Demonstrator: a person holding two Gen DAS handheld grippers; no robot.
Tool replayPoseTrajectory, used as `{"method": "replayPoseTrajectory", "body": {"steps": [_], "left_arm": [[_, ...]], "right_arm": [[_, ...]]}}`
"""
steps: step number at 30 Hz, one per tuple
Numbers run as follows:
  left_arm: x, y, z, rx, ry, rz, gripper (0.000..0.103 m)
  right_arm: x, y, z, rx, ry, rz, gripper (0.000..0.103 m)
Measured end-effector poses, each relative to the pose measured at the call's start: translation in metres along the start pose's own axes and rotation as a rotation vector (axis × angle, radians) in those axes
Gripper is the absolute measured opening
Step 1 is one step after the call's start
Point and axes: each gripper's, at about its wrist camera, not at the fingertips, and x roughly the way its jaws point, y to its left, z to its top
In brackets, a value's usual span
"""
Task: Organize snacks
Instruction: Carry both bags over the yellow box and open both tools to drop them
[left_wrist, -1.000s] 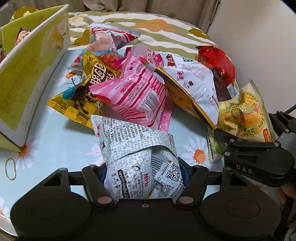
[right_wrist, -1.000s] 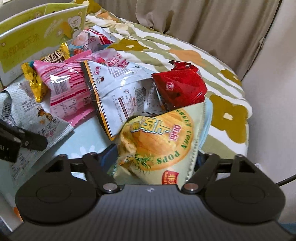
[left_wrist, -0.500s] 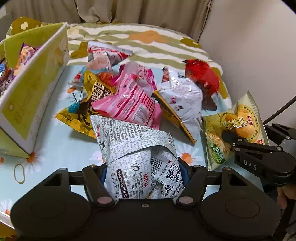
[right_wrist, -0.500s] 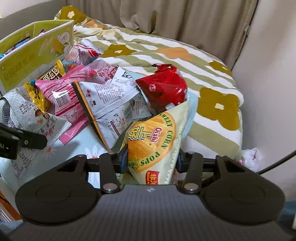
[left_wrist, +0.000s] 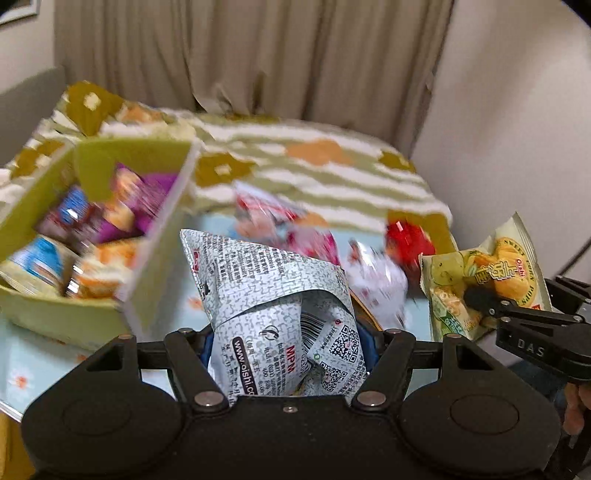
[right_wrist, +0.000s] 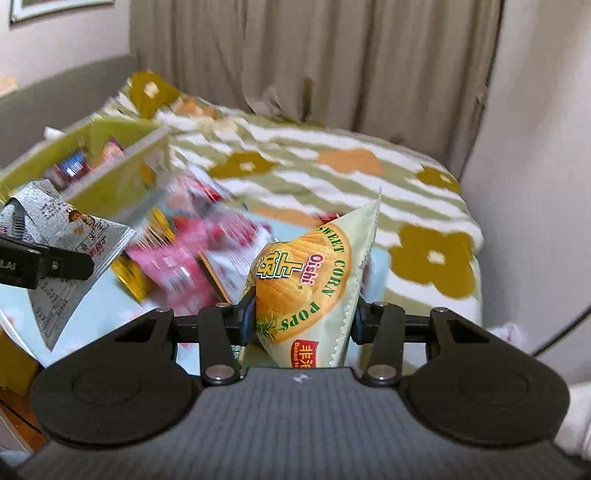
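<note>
My left gripper (left_wrist: 290, 341) is shut on a silver-white printed snack bag (left_wrist: 273, 295) and holds it above the table; the bag also shows in the right wrist view (right_wrist: 62, 236). My right gripper (right_wrist: 303, 317) is shut on a yellow Oishi corn pops bag (right_wrist: 310, 284), also lifted; it shows in the left wrist view (left_wrist: 487, 273). A green cardboard box (left_wrist: 147, 258) with several snacks inside stands at the left. A blurred pile of pink, red and white bags (right_wrist: 192, 254) lies on the table.
The light blue daisy tablecloth (left_wrist: 40, 362) covers the table. A striped flowered blanket (right_wrist: 332, 173) lies behind it, with beige curtains (right_wrist: 295, 55) and a white wall at the right.
Both grippers have risen with their bags and tilted up. The box's inside has come into view at the left. The pile has dropped lower in both views.
</note>
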Motion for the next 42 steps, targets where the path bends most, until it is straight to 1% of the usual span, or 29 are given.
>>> {"method": "replayPoseTrajectory", "body": {"steps": [6, 12, 14, 19, 24, 31, 36, 37, 38, 40, 42], "left_arm": [[-0.025, 0.048, 0.032, -0.02, -0.094, 0.062, 0.072], [-0.031, 0.115, 0.068, -0.033, -0.144, 0.11, 0.072], [-0.025, 0.139, 0.082, -0.035, -0.142, 0.118, 0.072], [-0.007, 0.191, 0.112, -0.029, -0.128, 0.11, 0.072], [0.021, 0.235, 0.136, -0.024, -0.092, 0.067, 0.072], [0.078, 0.283, 0.168, 0.0, -0.012, -0.018, 0.072], [0.115, 0.299, 0.182, 0.003, 0.029, -0.069, 0.074], [0.12, 0.301, 0.184, -0.005, 0.03, -0.082, 0.078], [0.125, 0.303, 0.185, -0.012, 0.028, -0.103, 0.088], [0.126, 0.305, 0.184, -0.031, 0.018, -0.112, 0.1], [0.122, 0.308, 0.18, -0.04, 0.008, -0.101, 0.1]], "right_arm": [[-0.009, 0.036, 0.052, 0.009, -0.09, 0.11, 0.061], [0.006, 0.088, 0.105, 0.032, -0.135, 0.195, 0.061], [0.016, 0.109, 0.122, 0.03, -0.142, 0.205, 0.061], [0.04, 0.164, 0.161, 0.029, -0.145, 0.227, 0.061], [0.068, 0.214, 0.189, 0.044, -0.126, 0.224, 0.061], [0.106, 0.257, 0.205, 0.092, -0.058, 0.169, 0.061], [0.129, 0.274, 0.207, 0.121, -0.002, 0.13, 0.061], [0.133, 0.275, 0.206, 0.122, 0.008, 0.125, 0.061], [0.136, 0.277, 0.206, 0.124, 0.017, 0.12, 0.061], [0.141, 0.28, 0.204, 0.124, 0.032, 0.112, 0.061], [0.146, 0.281, 0.203, 0.123, 0.046, 0.11, 0.061]]}}
